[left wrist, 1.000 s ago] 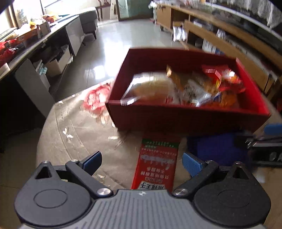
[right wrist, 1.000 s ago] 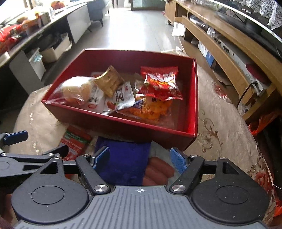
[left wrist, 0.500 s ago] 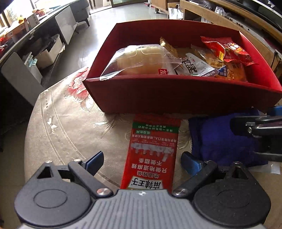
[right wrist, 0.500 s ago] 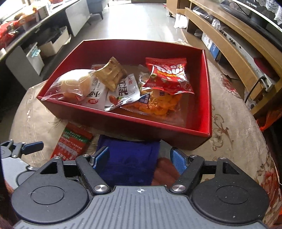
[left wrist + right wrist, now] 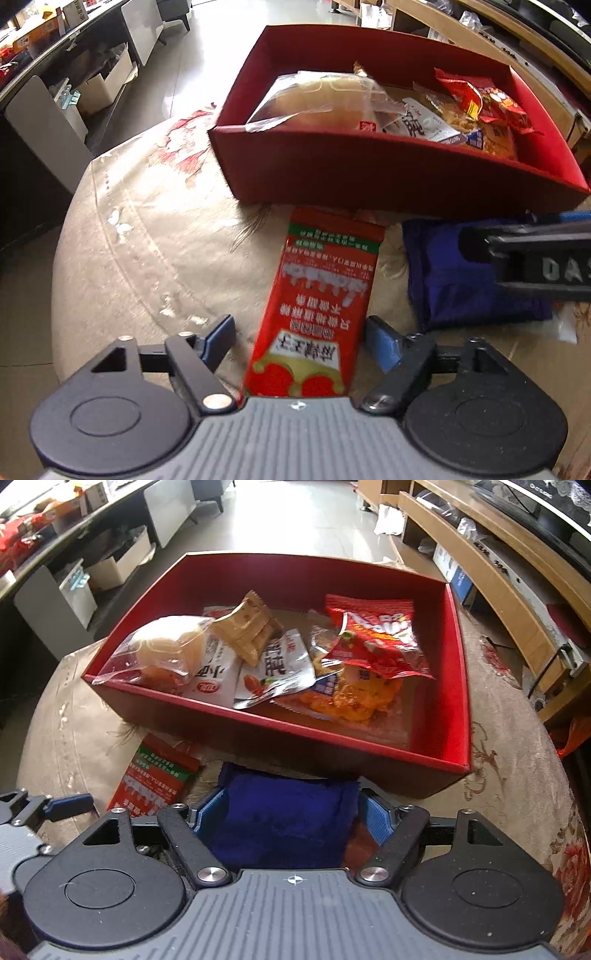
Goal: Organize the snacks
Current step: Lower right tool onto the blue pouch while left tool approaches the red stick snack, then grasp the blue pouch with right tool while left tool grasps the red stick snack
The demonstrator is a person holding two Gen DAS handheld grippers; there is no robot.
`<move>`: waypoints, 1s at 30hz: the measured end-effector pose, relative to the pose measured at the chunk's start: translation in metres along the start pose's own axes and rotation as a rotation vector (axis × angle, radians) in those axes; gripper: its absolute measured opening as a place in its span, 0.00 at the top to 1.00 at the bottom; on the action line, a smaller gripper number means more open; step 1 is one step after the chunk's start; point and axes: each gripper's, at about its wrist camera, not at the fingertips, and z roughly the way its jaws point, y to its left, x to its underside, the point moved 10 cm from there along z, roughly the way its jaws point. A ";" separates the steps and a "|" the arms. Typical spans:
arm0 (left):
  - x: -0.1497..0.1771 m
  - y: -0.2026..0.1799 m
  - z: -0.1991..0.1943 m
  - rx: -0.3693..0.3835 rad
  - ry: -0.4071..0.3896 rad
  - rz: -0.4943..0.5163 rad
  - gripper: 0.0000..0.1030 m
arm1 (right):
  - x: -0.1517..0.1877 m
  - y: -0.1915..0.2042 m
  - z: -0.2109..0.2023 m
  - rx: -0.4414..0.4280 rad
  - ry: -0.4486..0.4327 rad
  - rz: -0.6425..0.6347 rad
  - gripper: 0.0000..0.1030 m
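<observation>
two packets lie on the table (image 5: 122, 266) just before the red box (image 5: 369, 177), side by side. on the left is a long red pack (image 5: 317, 302), flat, its far end green with white print, white lettering down the middle and a gold-trimmed label at the near end; that far end nearly touches the box wall. the left gripper (image 5: 299, 338) straddles its near end, jaws closing, and small gaps still show between the blue pads and the pack's edges. to the right lies a dark blue pack (image 5: 284, 812), soft and cloth-like, just beside the red one and close to the box. the right gripper (image 5: 291, 814) sits over it, jaws opening slightly, pads at its two edges; whether they press on it i cannot tell. inside the box lie a clear-bagged bun (image 5: 166, 653), a tan cracker pack (image 5: 247, 631), white sachets (image 5: 273, 668), an orange snack (image 5: 354, 694) and a red bag (image 5: 373, 638).
</observation>
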 end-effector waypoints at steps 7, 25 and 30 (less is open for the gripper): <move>0.007 0.016 -0.002 0.006 0.012 -0.015 0.25 | 0.001 0.020 0.012 -0.003 0.029 -0.029 0.18; 0.011 0.036 -0.002 0.033 0.015 0.039 0.14 | 0.027 0.046 0.014 -0.032 0.079 -0.236 0.35; -0.009 0.033 -0.003 0.066 -0.022 0.039 0.14 | 0.037 0.028 -0.004 -0.063 0.072 -0.218 0.43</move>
